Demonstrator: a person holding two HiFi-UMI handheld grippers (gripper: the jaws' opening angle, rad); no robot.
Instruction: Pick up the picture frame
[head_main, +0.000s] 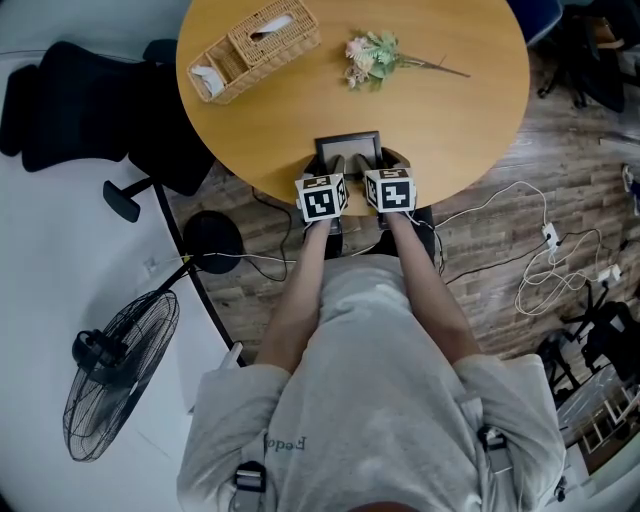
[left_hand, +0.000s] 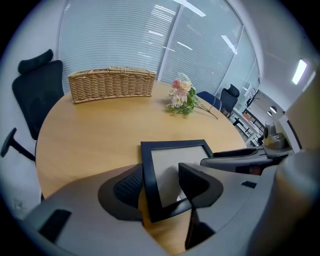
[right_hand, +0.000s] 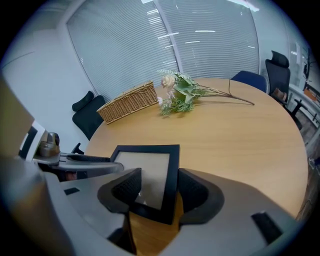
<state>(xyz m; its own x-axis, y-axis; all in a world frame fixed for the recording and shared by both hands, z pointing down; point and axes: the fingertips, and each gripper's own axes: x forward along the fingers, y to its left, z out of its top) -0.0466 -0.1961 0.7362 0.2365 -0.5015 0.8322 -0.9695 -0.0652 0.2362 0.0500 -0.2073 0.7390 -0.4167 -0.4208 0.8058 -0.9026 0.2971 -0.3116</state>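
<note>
Both pairs of tongs are spread wide and clamp nothing. The left tongs (left_hand: 161, 182) straddle the left border of the picture frame (head_main: 347, 143). One jaw sits just outside that border and the other hangs over the glass. The right tongs (right_hand: 160, 189) do the same on the opposite side, with one jaw over the glass and the other just beyond the right border. From where the cameras sit it is hard to say whether the outer pads (right_hand: 194, 189) brush the frame's edge, but they do not look pressed in. The two marker cubes (head_main: 322, 197) sit side by side, nearly touching, just over the near edge of the worktop (head_main: 450, 100).

The frame is black with a pale pane. It lies flat on the round wooden worktop, close to its near edge and about midway along it, with its long side square to the person.

Farther out, a sprig of artificial flowers (head_main: 375, 58) lies on its side toward the far edge, well apart from the frame, with its thin stem pointing to the right. A wicker tissue box (head_main: 255, 48) lies by the far left edge, with white paper showing at one end.

Off the worktop, a black office chair (head_main: 60, 100) is drawn up at the left. A floor fan (head_main: 120, 370) stands on the floor below it, and loose cables (head_main: 560, 260) trail over the wooden floor at the right.
</note>
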